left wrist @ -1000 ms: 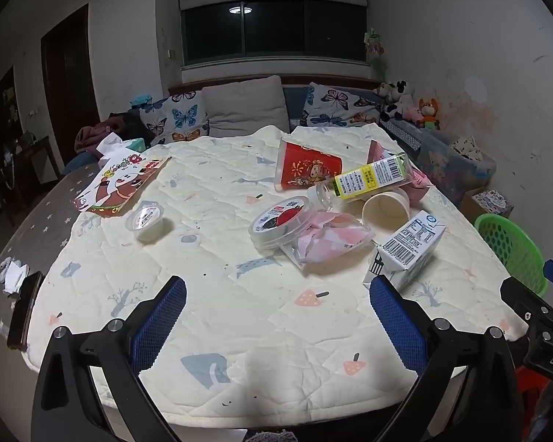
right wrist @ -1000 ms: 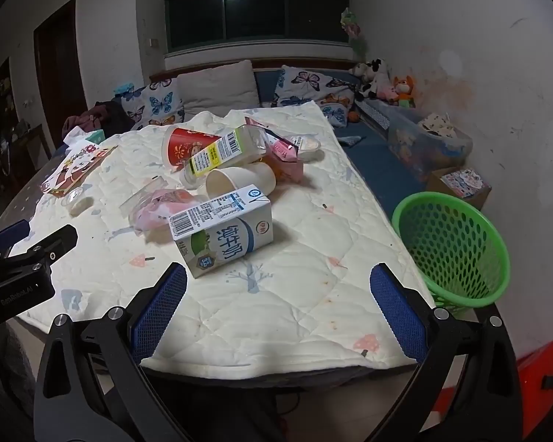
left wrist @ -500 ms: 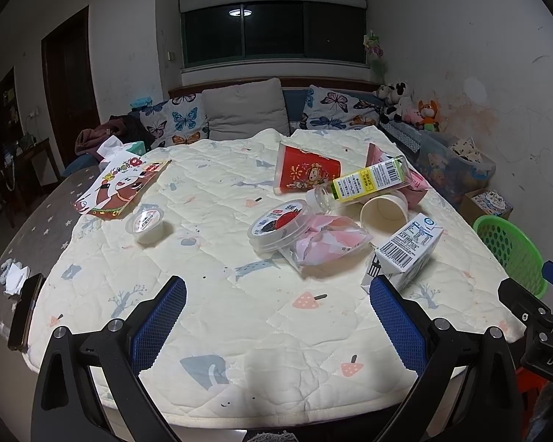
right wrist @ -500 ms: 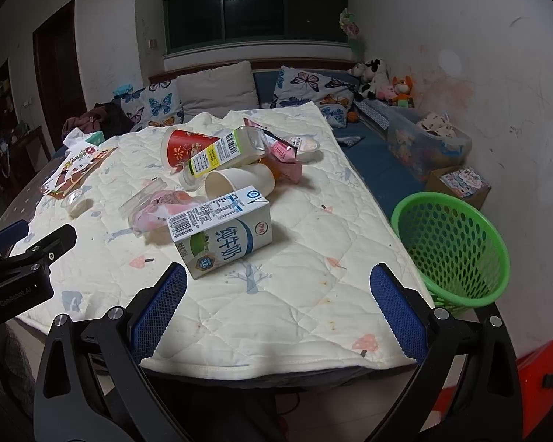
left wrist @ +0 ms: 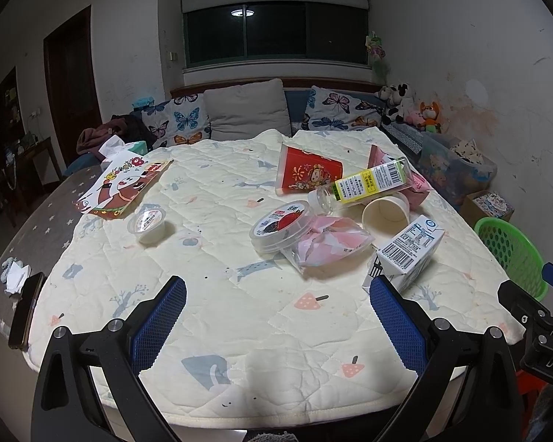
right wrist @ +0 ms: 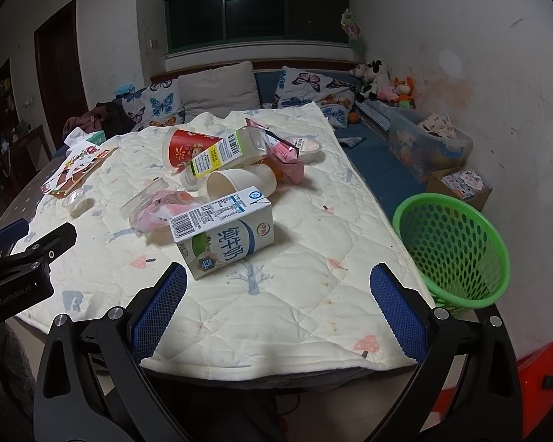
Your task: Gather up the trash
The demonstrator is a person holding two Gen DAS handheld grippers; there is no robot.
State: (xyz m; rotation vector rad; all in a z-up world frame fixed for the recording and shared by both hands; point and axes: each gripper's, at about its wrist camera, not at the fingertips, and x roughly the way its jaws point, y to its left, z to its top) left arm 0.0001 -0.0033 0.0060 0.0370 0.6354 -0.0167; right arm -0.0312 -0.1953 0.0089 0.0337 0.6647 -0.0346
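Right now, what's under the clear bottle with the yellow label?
The clear bottle lies tilted across the red cup and the white paper cup, its base end by a pink wrapper. Whatever sits on the quilt directly beneath is covered.

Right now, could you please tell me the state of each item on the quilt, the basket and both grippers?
Milk carton: on its side.
Paper cup: on its side, empty.
Bottle: lying down, uncapped.
Red cup: tipped over.
Round tub: lid on.
Jelly cup: upright, sealed.
Basket: upright, looks empty.
Left gripper: open, holding nothing.
Right gripper: open, holding nothing.
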